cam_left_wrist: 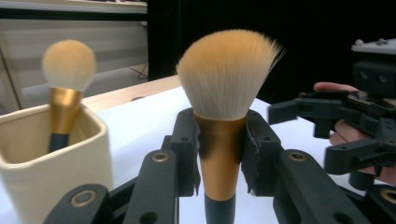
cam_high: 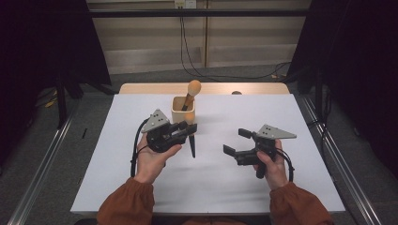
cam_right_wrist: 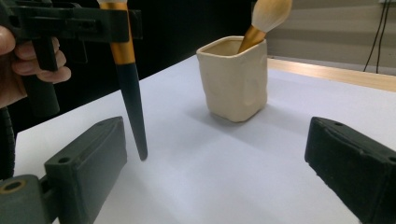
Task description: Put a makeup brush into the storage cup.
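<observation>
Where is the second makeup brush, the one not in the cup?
The brush is clamped upright in the left tongs, bristles up, handle tip above the table, just in front of the cream cup.

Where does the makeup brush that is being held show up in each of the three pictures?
High view: the held brush hangs left of centre, handle down, clamped in the left hand-held gripper.
Left gripper view: centre, bristles up, between the jaws.
Right gripper view: upper left, dark handle pointing down at the table.
Shared landmark: the cream cup holding a second brush.
</observation>
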The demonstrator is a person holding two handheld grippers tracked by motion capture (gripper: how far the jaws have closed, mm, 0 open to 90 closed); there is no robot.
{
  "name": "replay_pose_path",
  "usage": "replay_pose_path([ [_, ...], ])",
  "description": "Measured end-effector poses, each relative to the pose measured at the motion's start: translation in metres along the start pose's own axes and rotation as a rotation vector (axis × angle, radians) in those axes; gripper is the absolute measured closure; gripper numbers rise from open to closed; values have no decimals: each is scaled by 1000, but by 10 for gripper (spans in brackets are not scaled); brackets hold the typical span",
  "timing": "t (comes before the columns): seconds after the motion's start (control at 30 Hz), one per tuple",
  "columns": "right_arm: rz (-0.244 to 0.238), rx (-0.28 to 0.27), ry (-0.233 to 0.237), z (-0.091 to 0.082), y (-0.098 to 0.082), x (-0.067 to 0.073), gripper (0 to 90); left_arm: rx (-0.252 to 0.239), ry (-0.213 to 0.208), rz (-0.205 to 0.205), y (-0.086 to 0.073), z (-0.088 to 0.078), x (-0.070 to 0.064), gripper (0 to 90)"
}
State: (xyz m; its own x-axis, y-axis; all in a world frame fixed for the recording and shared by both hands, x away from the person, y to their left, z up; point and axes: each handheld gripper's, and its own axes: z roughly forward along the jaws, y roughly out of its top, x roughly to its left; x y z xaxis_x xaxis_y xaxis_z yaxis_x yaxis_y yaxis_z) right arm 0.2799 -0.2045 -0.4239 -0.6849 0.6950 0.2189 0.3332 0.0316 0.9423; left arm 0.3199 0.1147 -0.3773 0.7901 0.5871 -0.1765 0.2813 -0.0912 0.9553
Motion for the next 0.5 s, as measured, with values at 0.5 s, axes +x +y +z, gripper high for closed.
replay_pose_path([
  [0.5,-1,-64,-134,-21,-14,-9,22,-9,56,9,12,-21,23,696],
])
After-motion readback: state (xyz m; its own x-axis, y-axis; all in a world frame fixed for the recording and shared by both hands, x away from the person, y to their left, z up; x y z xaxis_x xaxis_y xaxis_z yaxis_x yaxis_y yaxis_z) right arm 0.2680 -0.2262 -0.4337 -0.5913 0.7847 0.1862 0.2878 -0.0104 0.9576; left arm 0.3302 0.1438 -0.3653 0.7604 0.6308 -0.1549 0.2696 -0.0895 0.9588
